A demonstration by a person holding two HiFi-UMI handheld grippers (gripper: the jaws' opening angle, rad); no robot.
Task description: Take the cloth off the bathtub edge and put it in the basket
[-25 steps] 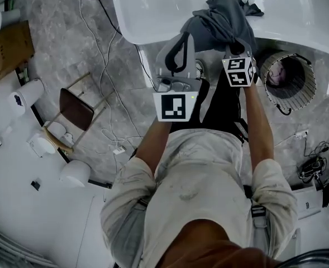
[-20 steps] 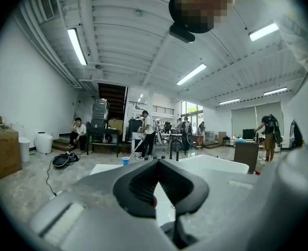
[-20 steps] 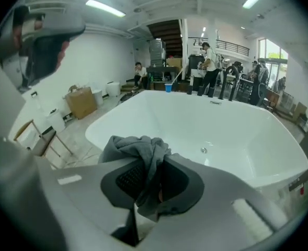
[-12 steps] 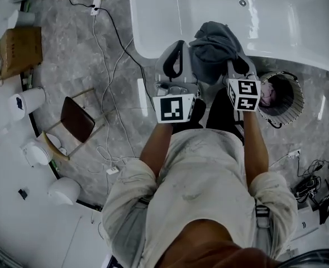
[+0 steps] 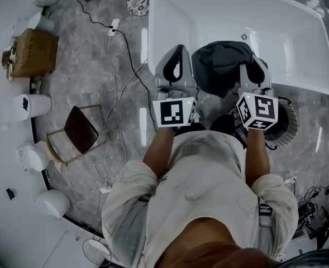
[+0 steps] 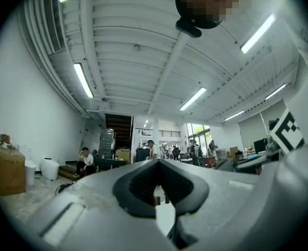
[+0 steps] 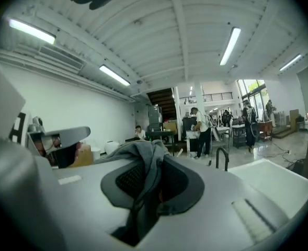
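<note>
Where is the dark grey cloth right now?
In the head view, the dark grey cloth hangs bunched in front of the white bathtub's near edge. It is clamped in the right gripper, up and left of the round wire basket.

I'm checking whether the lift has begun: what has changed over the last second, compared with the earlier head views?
The right tool, shut on the grey cloth, has risen and lifted it off the bathtub edge; the cloth now hangs from that tool. The left tool rose alongside, empty. Unchanged: the right grip, and the basket standing beside the tub.
</note>
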